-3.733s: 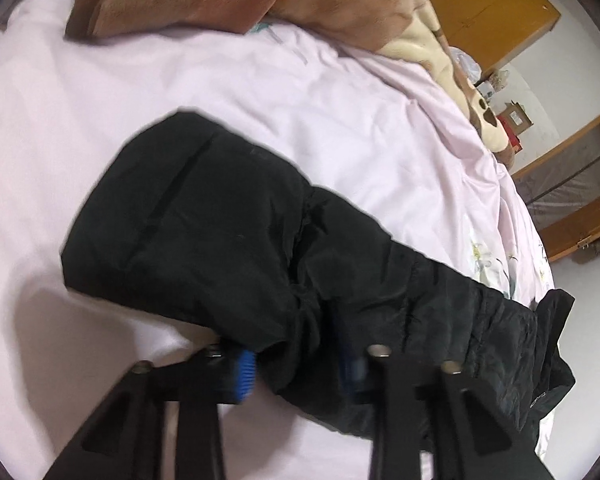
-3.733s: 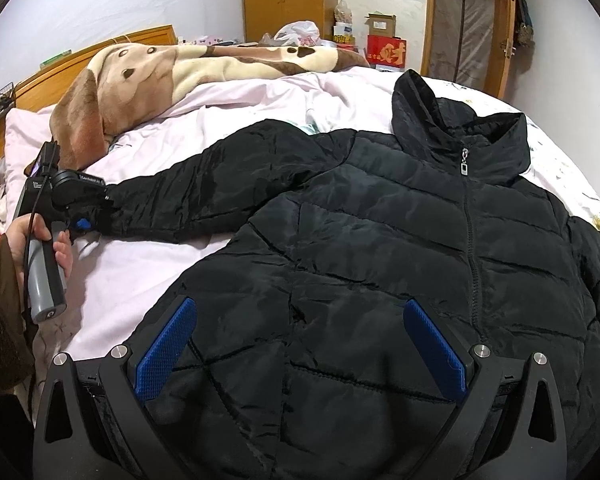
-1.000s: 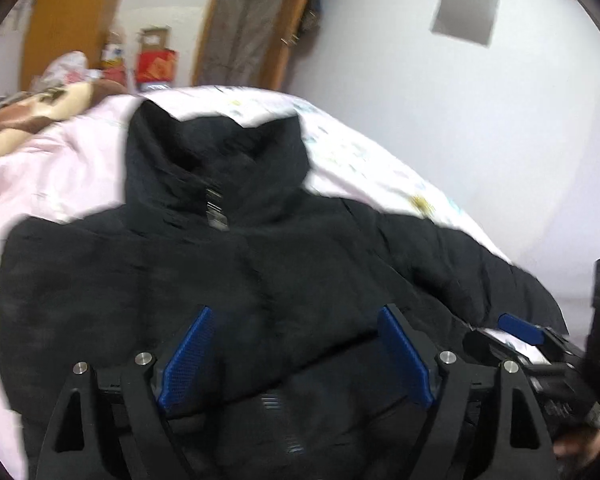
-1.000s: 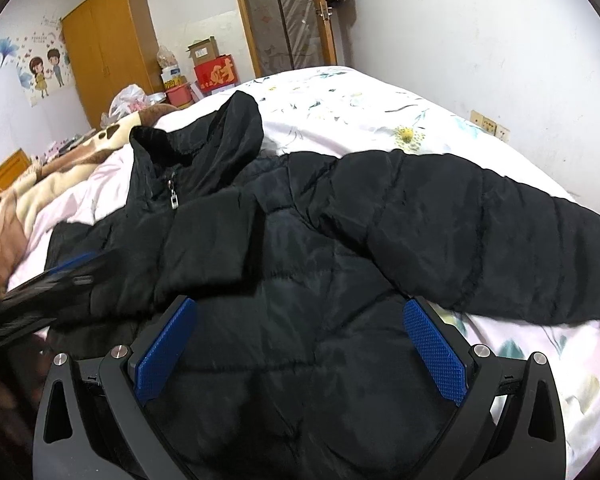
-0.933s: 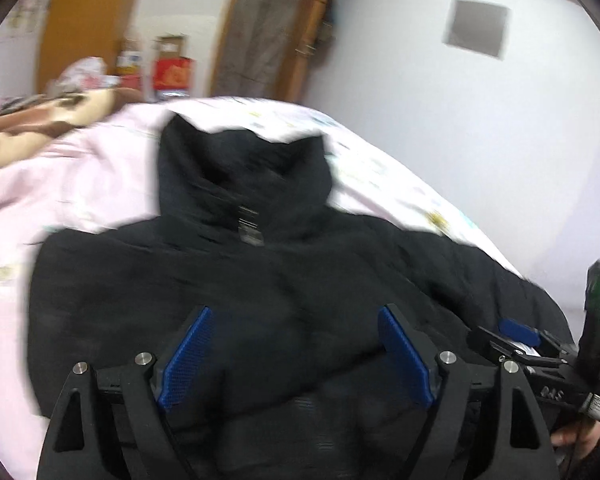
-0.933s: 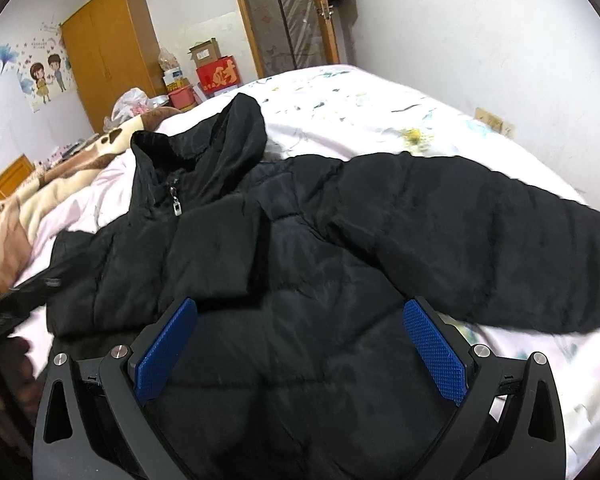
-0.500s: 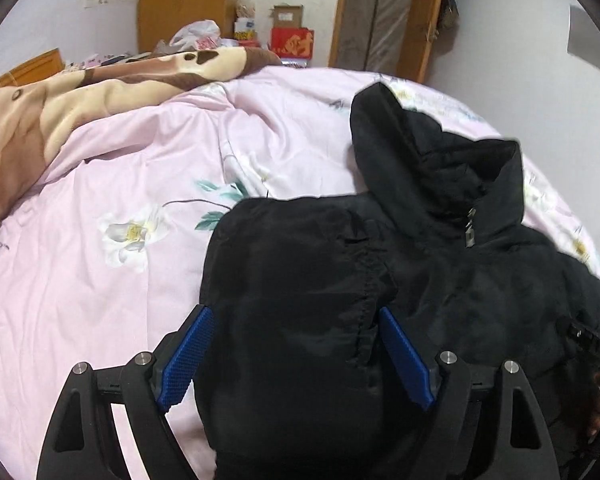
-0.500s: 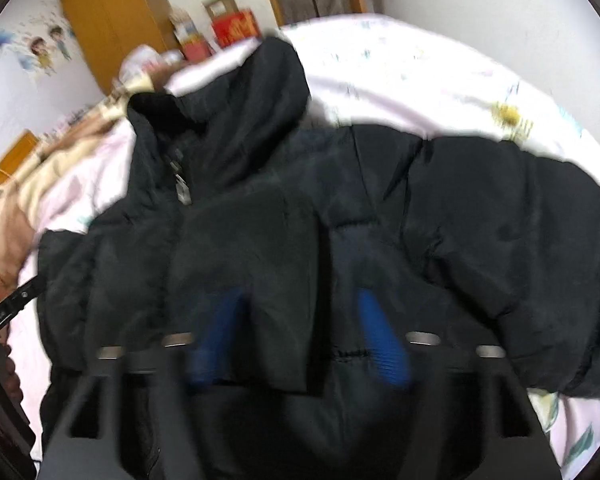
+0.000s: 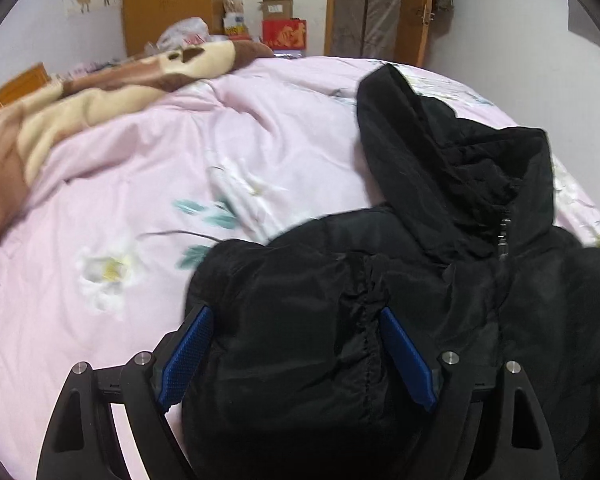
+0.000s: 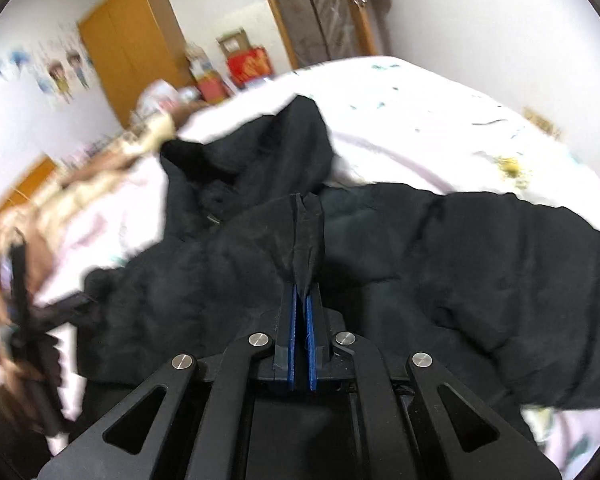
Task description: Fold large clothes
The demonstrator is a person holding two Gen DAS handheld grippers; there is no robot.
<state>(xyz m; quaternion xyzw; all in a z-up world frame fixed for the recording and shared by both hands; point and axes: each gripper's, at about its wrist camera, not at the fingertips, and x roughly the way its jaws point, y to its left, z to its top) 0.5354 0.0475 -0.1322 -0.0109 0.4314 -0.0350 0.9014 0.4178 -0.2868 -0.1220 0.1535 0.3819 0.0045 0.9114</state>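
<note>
The right gripper (image 10: 300,312) is pinched tight on a ridge of black cloth from the front of the jacket (image 10: 420,248), the blue pads nearly meeting with the fabric drawn up between them in a thin peak. The left gripper (image 9: 296,356) stands wide, its pads to either side of the folded-in sleeve (image 9: 300,300) but not pressing on it — nothing is held there.

The jacket lies face up on the pink bedsheet (image 9: 120,208), hood (image 9: 440,152) toward the far wall, zip (image 9: 504,232) closed. In the right wrist view the other sleeve (image 10: 520,248) is spread out to the side, not yet folded in. A brown and cream blanket (image 9: 80,96) is bunched near the head of the bed, well clear of the jacket.

To do this step well, the pinch probably needs more than the outer shell — a thin ridge of slippery cloth may slide off the padding beneath and leave the bulk behind. A low, slow pull should keep the folded sleeve from being dragged out of place. The left gripper would do best to press or steady that sleeve while the right one works, then both should flatten the fold, since padded cloth tends to spring back.
</note>
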